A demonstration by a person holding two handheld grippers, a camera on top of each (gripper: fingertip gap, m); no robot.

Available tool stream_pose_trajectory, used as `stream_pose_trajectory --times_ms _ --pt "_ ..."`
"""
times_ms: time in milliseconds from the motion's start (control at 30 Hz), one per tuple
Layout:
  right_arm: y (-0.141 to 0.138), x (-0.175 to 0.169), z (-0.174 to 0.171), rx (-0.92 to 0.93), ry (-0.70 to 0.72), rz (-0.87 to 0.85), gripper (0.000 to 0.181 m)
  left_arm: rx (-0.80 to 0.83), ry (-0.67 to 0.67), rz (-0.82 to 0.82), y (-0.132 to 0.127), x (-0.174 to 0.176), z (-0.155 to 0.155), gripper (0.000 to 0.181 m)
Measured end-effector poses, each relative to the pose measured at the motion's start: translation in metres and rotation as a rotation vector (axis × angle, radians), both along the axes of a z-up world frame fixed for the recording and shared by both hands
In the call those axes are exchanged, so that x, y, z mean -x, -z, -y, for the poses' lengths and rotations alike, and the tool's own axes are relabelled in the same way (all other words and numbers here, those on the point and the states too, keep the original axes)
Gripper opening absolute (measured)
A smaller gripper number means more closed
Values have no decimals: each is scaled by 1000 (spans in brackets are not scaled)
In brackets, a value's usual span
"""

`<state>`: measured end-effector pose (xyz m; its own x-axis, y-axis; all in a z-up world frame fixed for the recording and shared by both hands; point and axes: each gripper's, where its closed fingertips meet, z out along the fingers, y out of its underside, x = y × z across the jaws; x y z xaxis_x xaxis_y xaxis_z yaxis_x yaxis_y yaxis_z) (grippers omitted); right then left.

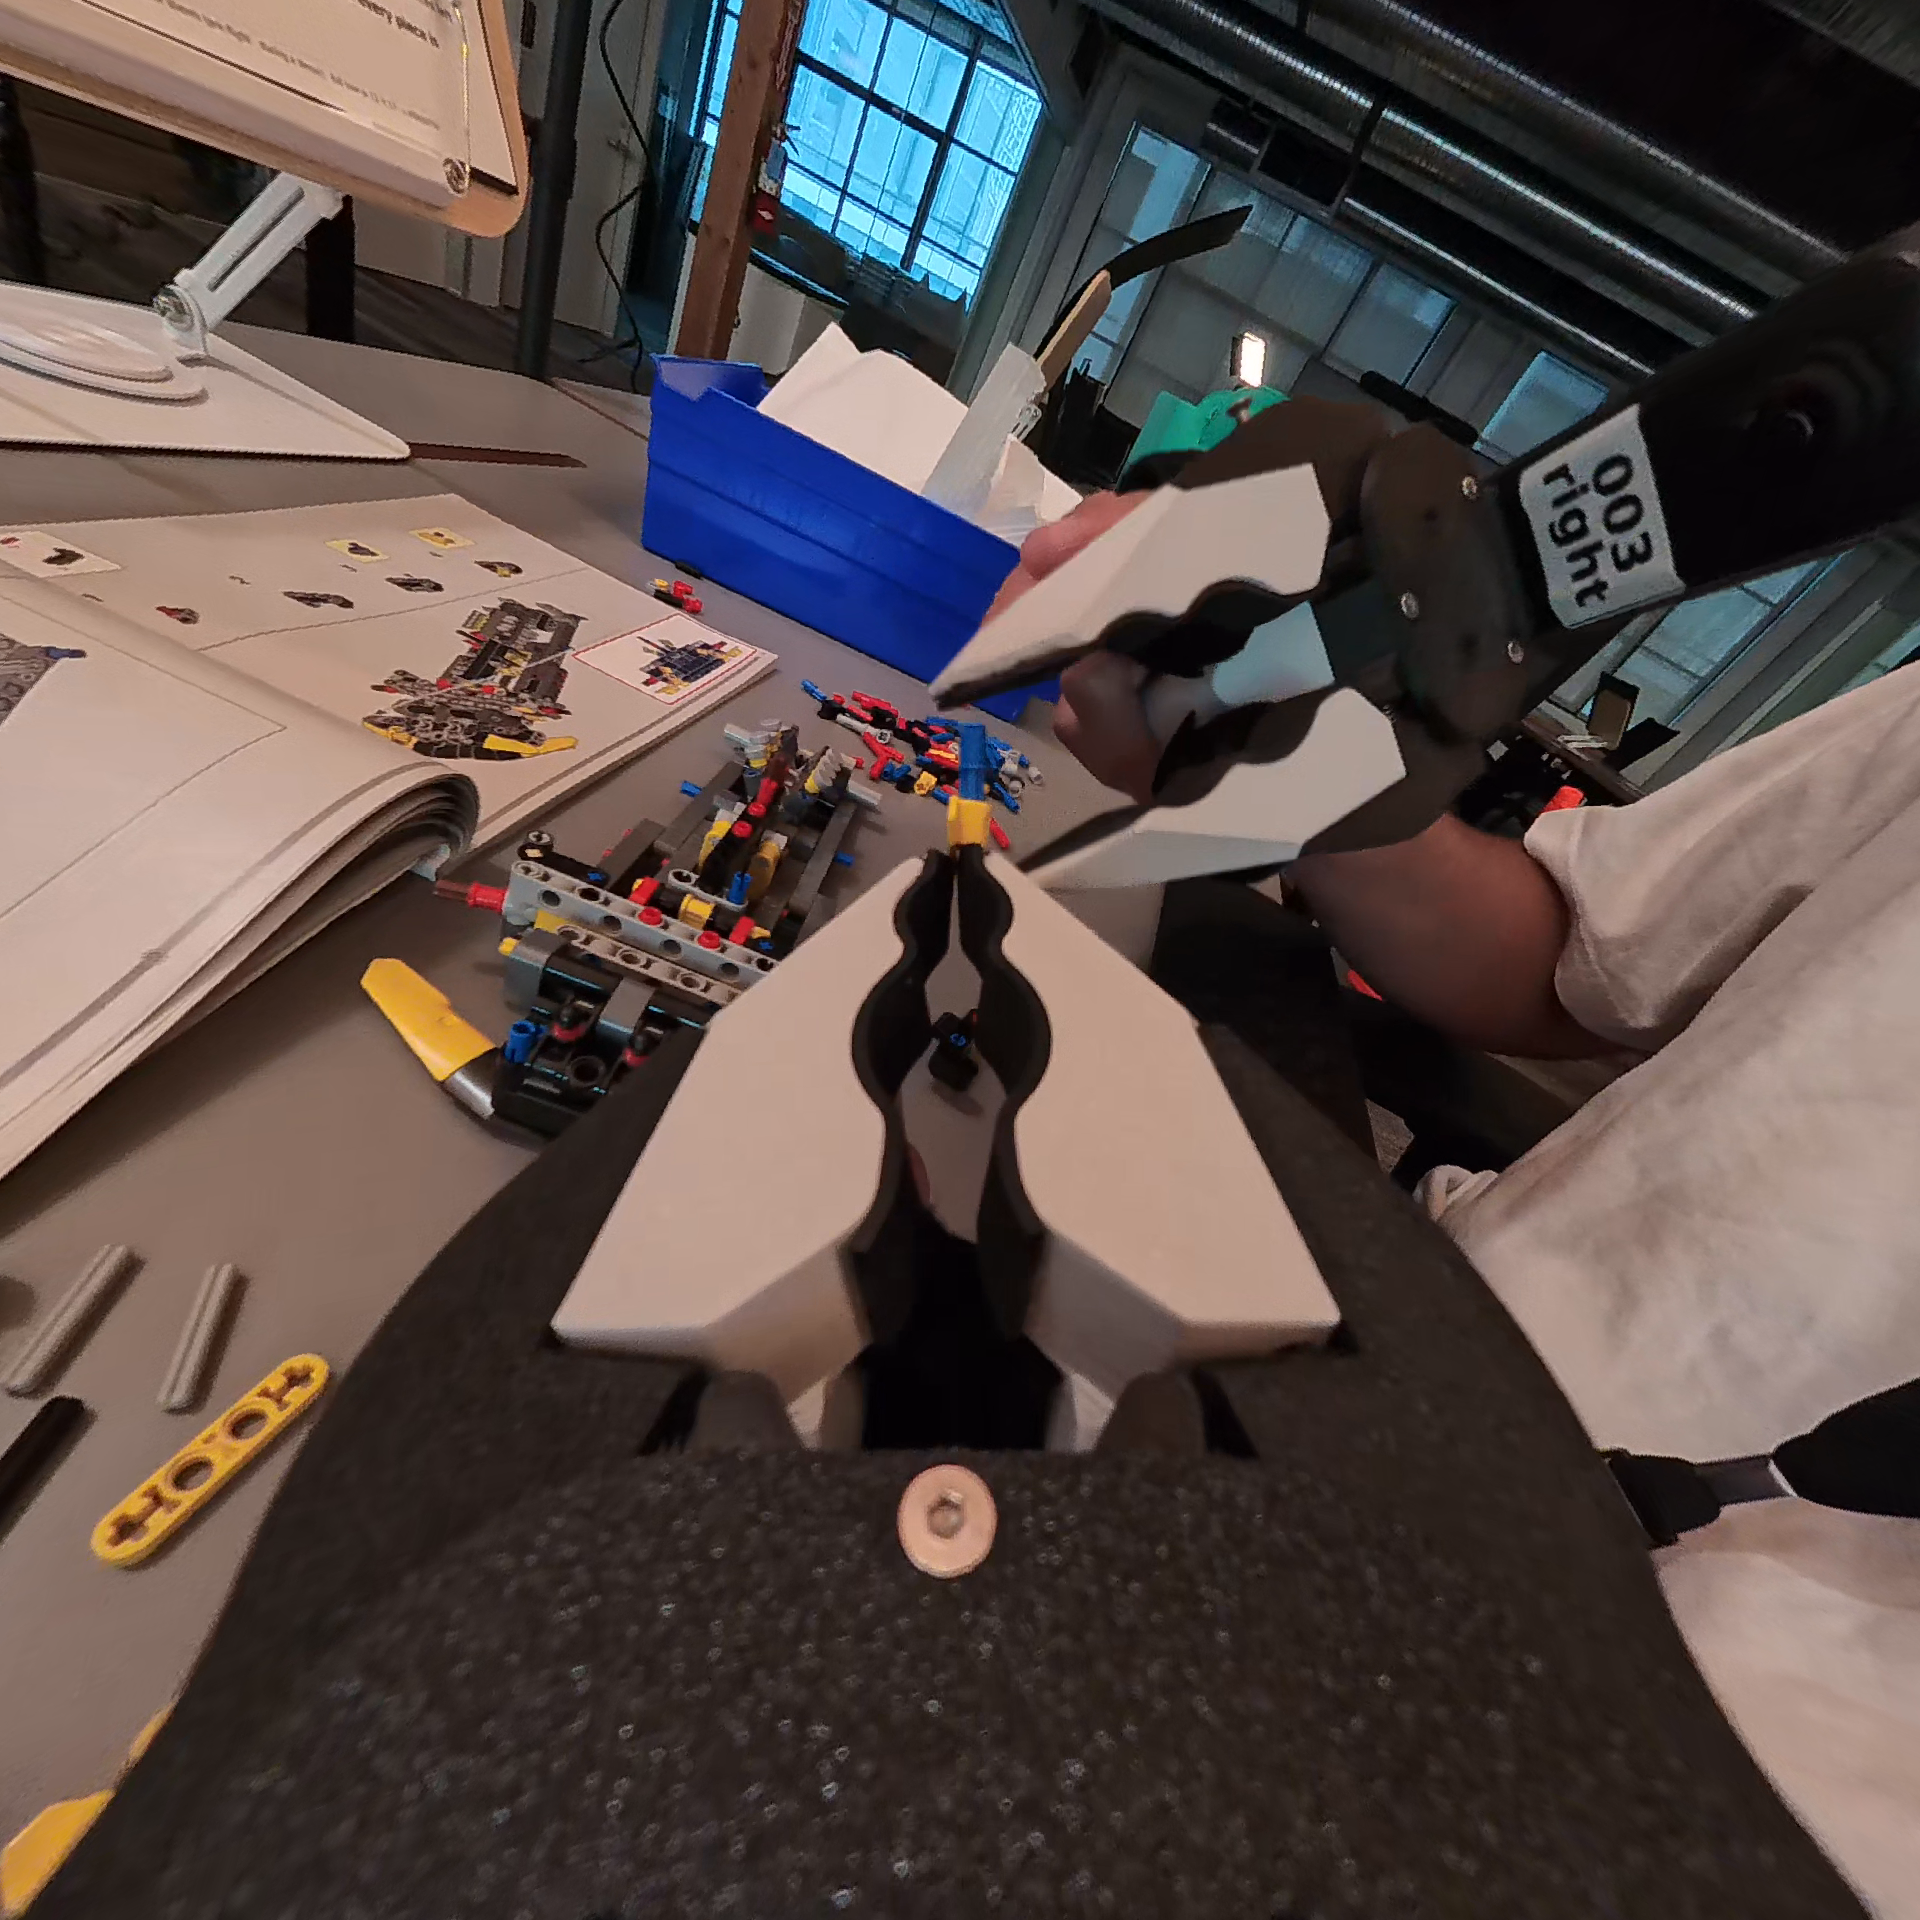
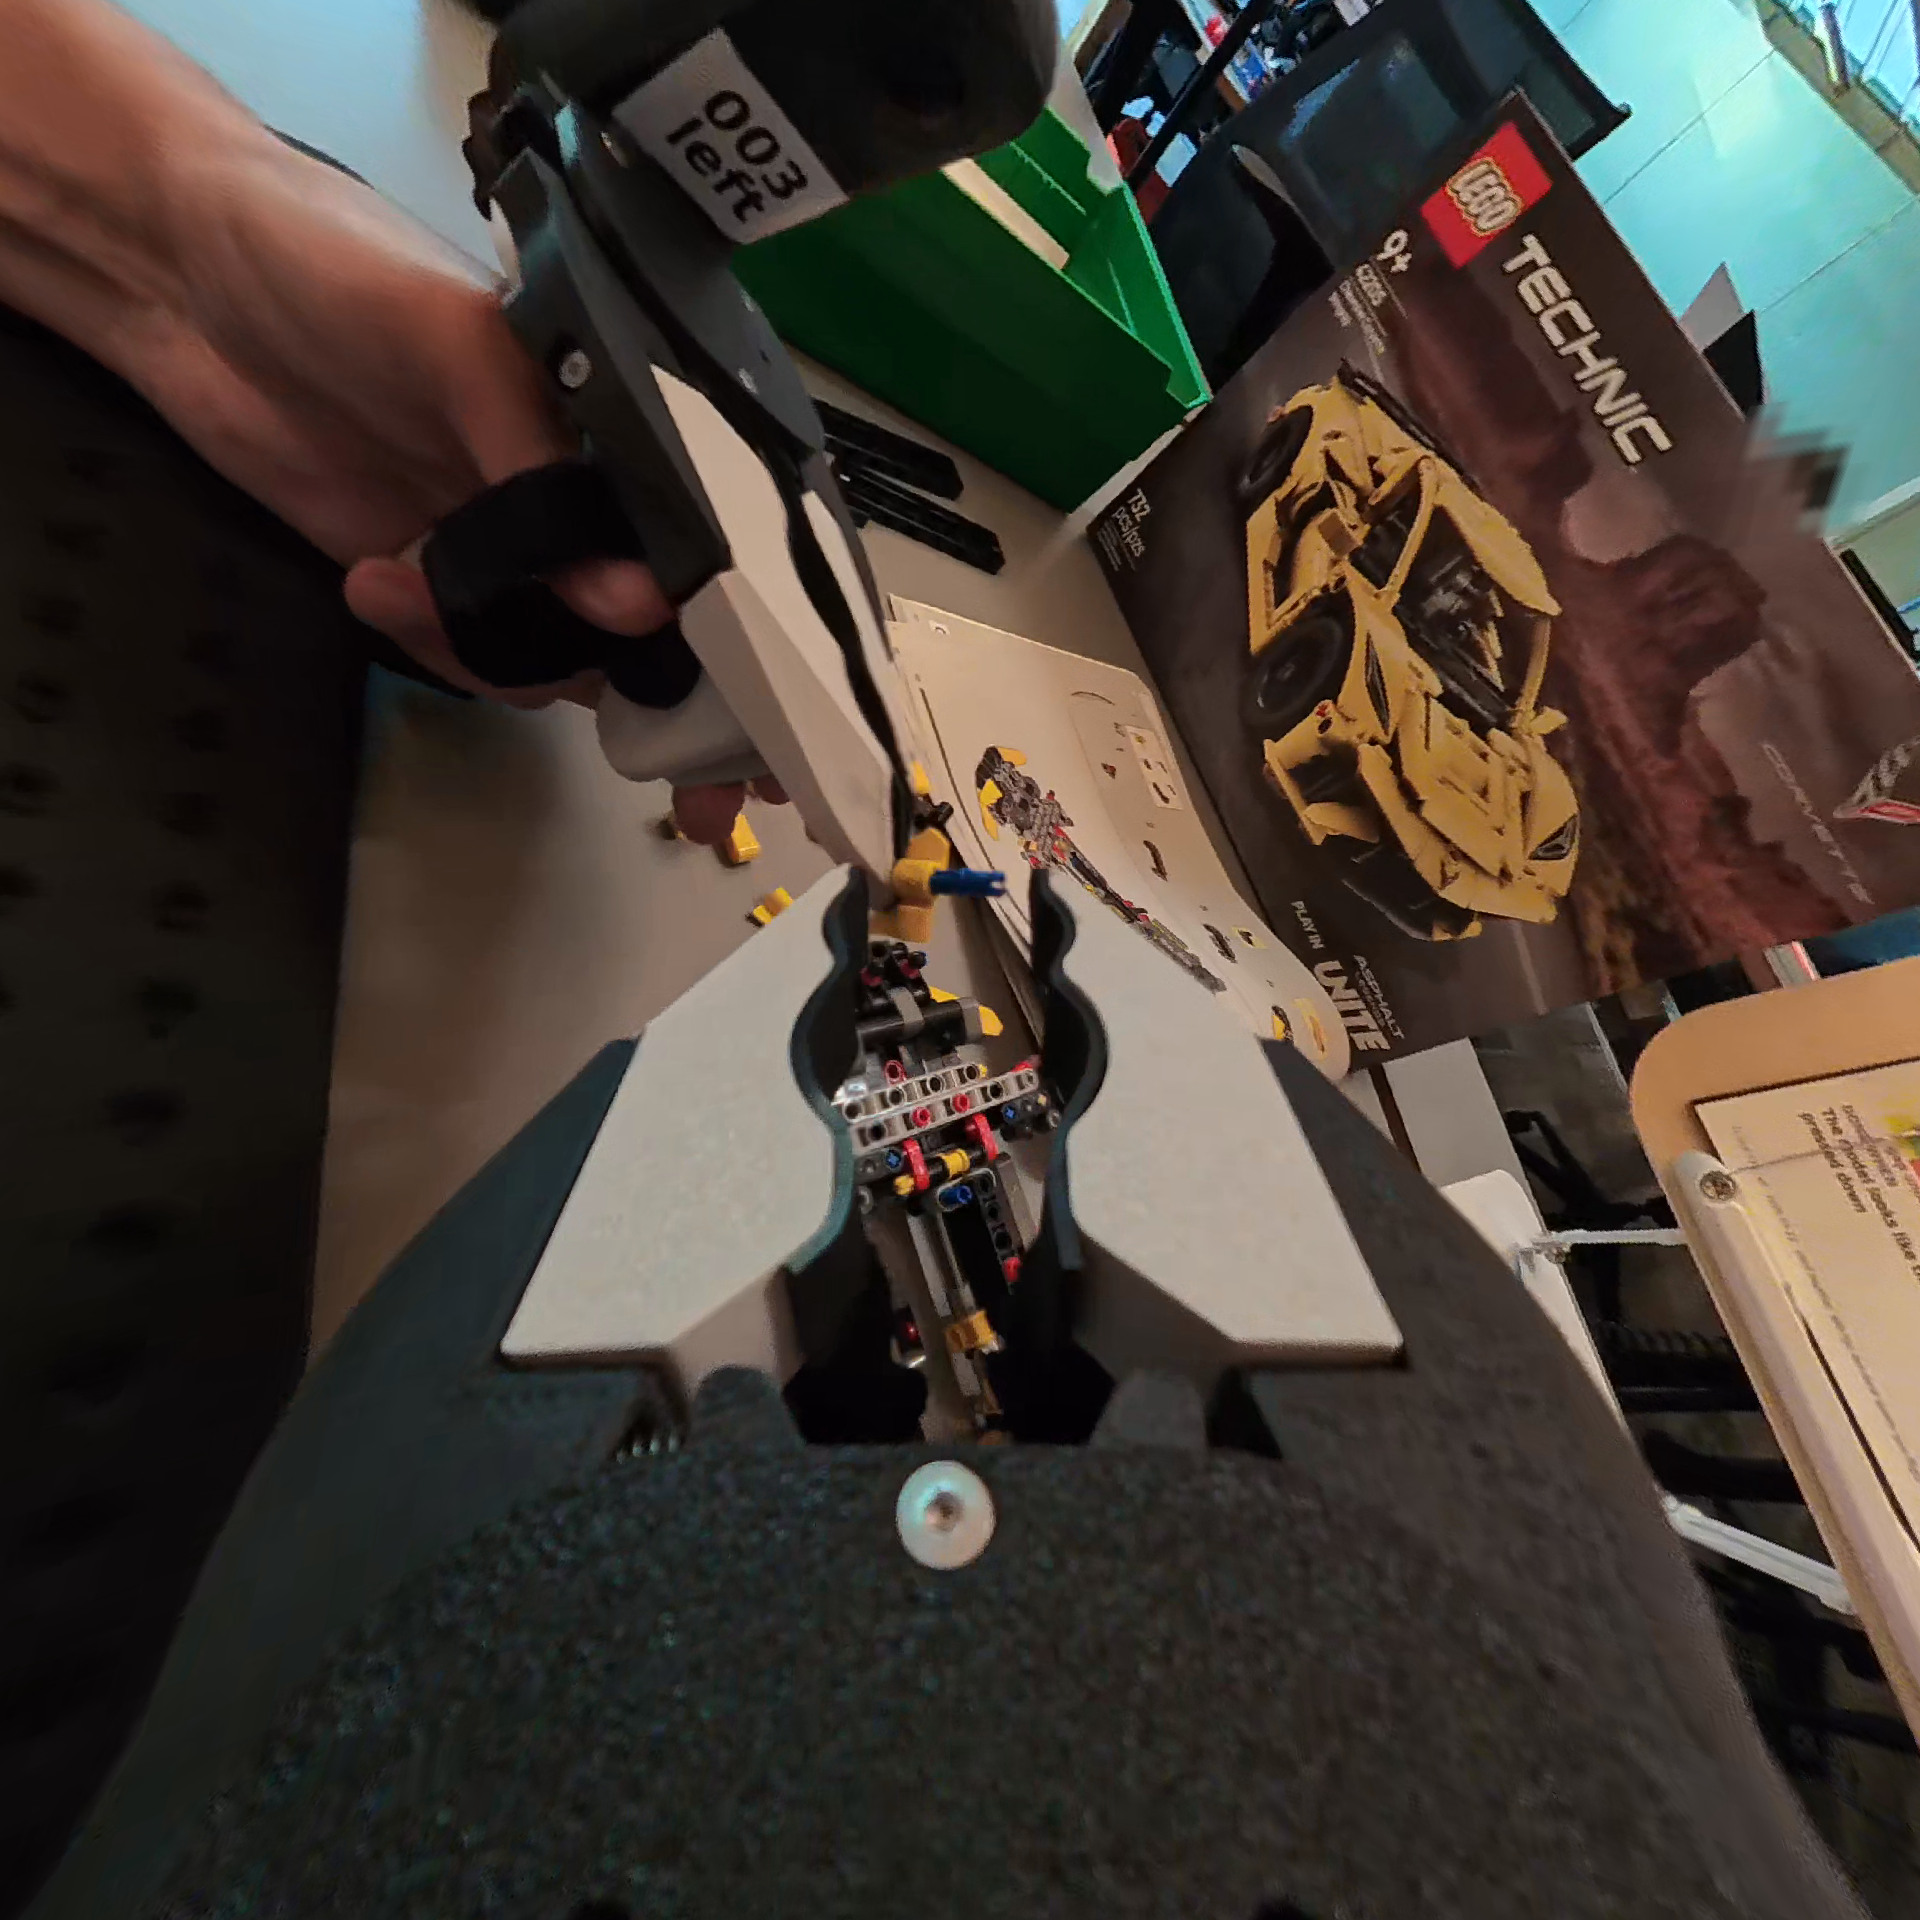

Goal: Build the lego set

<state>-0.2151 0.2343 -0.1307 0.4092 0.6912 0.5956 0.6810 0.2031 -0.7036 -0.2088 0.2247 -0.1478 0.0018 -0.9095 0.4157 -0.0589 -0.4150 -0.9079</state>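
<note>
My left gripper (image 1: 961, 857) is shut on a small yellow connector (image 1: 966, 821) with a blue pin (image 1: 971, 753) sticking out of it, held above the table. In the right wrist view the left gripper (image 2: 894, 831) comes in from the upper left, and the yellow connector (image 2: 914, 883) and blue pin (image 2: 966, 883) sit between my right gripper's (image 2: 945, 894) open fingertips, apart from both. The right gripper (image 1: 997, 774) also shows open in the left wrist view. The partly built grey and black chassis (image 1: 665, 914) lies on the table below (image 2: 935, 1122).
An open instruction booklet (image 1: 260, 727) lies left of the chassis. A pile of small pins (image 1: 914, 738) lies before a blue bin (image 1: 810, 520). A yellow beam (image 1: 208, 1455), grey axles (image 1: 73, 1320) and a yellow panel (image 1: 426, 1018) lie near. The set's box (image 2: 1455, 623) and a green bin (image 2: 987, 312) stand behind. The grippers are tip to tip, or close to it.
</note>
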Motion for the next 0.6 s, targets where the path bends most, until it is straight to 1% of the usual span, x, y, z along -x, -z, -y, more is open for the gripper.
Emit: stream_pose_trajectory --times_ms 133,367,500,600 --pt "4 2 0 -49 1 45 27 -10 -7 -8 1 0 -1 0" --pt "9 1 1 -15 7 6 26 -52 -24 -34 4 0 -1 0" --pt "8 -3 -1 -35 24 -3 20 -63 -32 -26 3 1 -1 0" --pt "13 -4 -3 -73 39 45 20 -80 -47 -63 8 -1 -3 0"
